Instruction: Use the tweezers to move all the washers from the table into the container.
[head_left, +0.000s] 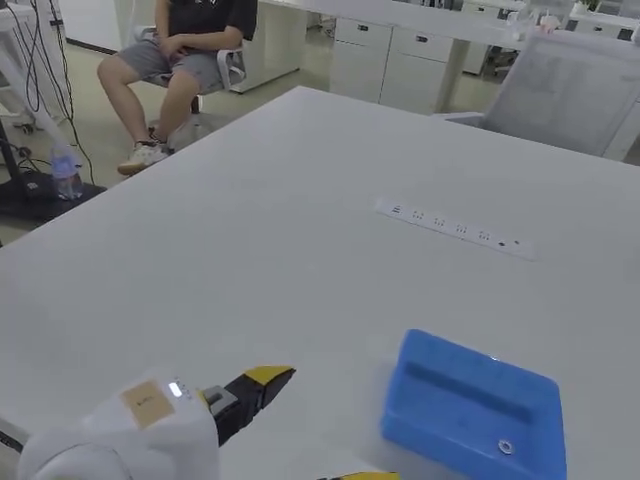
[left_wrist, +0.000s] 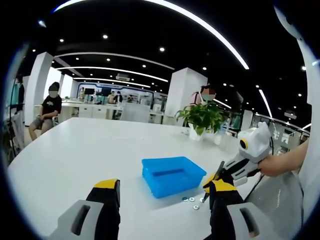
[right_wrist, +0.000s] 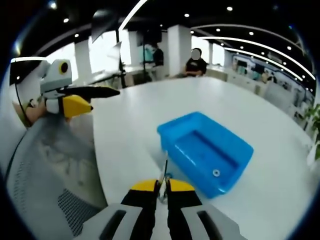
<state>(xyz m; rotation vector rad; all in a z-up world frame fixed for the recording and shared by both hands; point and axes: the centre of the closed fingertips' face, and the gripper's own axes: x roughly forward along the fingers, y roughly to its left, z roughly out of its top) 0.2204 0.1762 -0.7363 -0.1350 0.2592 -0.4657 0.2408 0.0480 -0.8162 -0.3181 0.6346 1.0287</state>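
**Two hand-held grippers, tweezers, washers, blue container**

- Right gripper: clenched on the tweezers, yellow-tipped jaws pressed nearly together around the thin dark shaft. Tweezers pointing forward along the jaws, toward the near wall of the container.
- Left gripper: released, jaws spread wide apart, nothing between them, touching nothing. In the right gripper view, held above the table edge on the left, beside a mesh chair back.
- Washers: small silver rings, a loose cluster on the white table, just beside the container's near right corner and close under the tweezers' tip in the left gripper view. Exact count hard to tell.
- One more washer: lying flat inside the container, near one end wall.
- Container: shallow blue rectangular tray, open top, flat on the table.
- Hand: reaching in from the right edge of the left gripper view, gripping the right gripper's white body, nose tilted down toward the washers.
- Background: potted plant on the far side of the table.
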